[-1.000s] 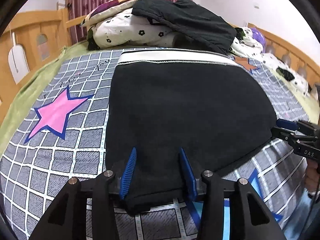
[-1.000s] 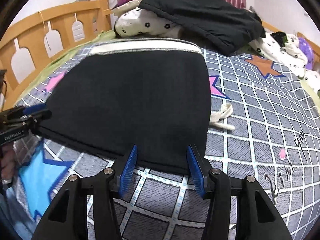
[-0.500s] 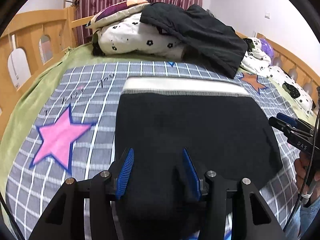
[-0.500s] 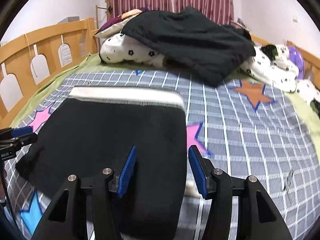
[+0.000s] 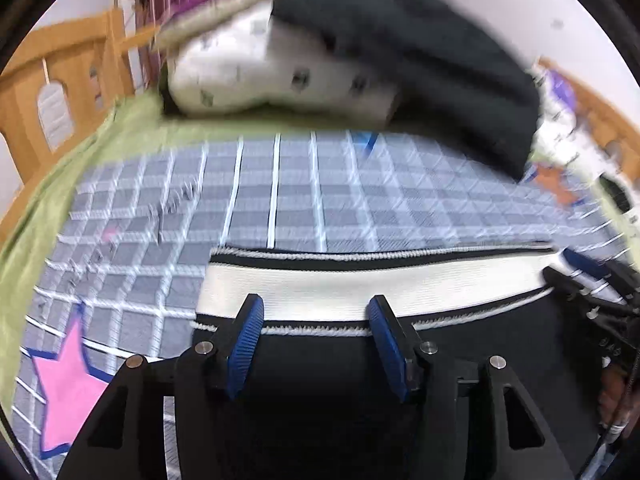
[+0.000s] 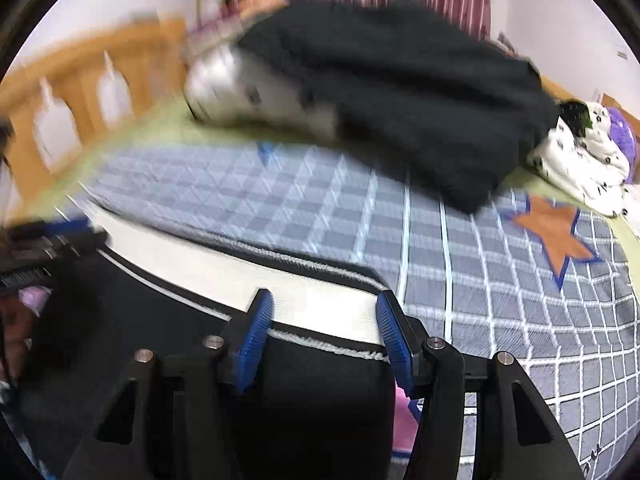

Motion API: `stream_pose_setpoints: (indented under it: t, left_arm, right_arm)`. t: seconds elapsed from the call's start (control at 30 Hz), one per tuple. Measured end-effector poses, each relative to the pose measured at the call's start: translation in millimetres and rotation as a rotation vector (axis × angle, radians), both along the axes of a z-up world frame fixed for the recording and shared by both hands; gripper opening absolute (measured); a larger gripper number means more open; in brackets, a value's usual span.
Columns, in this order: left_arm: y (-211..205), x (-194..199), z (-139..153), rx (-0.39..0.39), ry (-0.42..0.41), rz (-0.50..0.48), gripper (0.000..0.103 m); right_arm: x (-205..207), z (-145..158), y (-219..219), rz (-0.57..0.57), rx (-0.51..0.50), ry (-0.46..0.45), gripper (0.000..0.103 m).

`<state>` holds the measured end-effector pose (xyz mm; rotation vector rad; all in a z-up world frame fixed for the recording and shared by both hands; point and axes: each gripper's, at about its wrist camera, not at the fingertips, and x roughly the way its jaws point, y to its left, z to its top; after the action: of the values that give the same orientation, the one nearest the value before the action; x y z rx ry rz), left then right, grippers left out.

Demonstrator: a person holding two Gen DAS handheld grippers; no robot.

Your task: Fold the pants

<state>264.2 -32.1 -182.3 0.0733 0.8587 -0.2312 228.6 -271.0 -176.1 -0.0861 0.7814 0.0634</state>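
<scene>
The black pants [image 5: 320, 392] with a white waistband [image 5: 360, 284] lie on the grey checked bedspread [image 5: 280, 184]. My left gripper [image 5: 318, 344] is low over the left part of the pants, near the waistband. Its blue pads [image 5: 244, 344] stand wide apart with black cloth between them. My right gripper [image 6: 326, 344] is over the right part of the pants [image 6: 300, 408], pads [image 6: 394, 344] wide apart with cloth between them, near the waistband [image 6: 248, 276]. Whether either grips the cloth does not show. Each gripper shows at the edge of the other's view. Both views are blurred.
A pile of black clothing [image 5: 420, 52] and a white dotted pillow [image 5: 260, 76] lies at the head of the bed. Wooden bed rails [image 5: 52, 92] run along the left and the right [image 5: 600, 120]. White dotted bedding [image 6: 580, 164] is at the far right.
Both grippers have moved forward over the pants toward the waistband, carrying the black cloth along. The lower edge of the pants, earlier near me, is now up by the waistband.
</scene>
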Motion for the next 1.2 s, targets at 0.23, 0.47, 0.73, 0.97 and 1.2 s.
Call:
stream_pose_setpoints:
  t: [0.23, 0.47, 0.73, 0.97, 1.2]
  left_arm:
    - [6.4, -4.6, -0.3, -0.066, -0.029, -0.008, 0.054]
    - [1.9, -9.3, -1.6, -0.042, -0.045, -0.004, 0.055]
    - [4.0, -5.0, -0.5, -0.037, -0.048, -0.004, 0.055]
    - [3.3, -4.7, -0.6, -0.034, -0.047, -0.006, 0.055]
    - [17.9, -21.9, 15.7, -0.064, -0.161, 0.077, 0.055]
  right_arm:
    - [4.7, -7.6, -25.6, 0.004, 0.178, 0.006, 0.059]
    - [0.6, -6.1, -22.1, 0.007, 0.164, -0.014, 0.059]
    - [0.9, -5.7, -24.7, 0.005, 0.170, -0.011, 0.060]
    - [0.8, -5.9, -24.6, 0.006, 0.165, -0.018, 0.060]
    - [0.8, -6.9, -30.0, 0.008, 0.198, -0.015, 0.061]
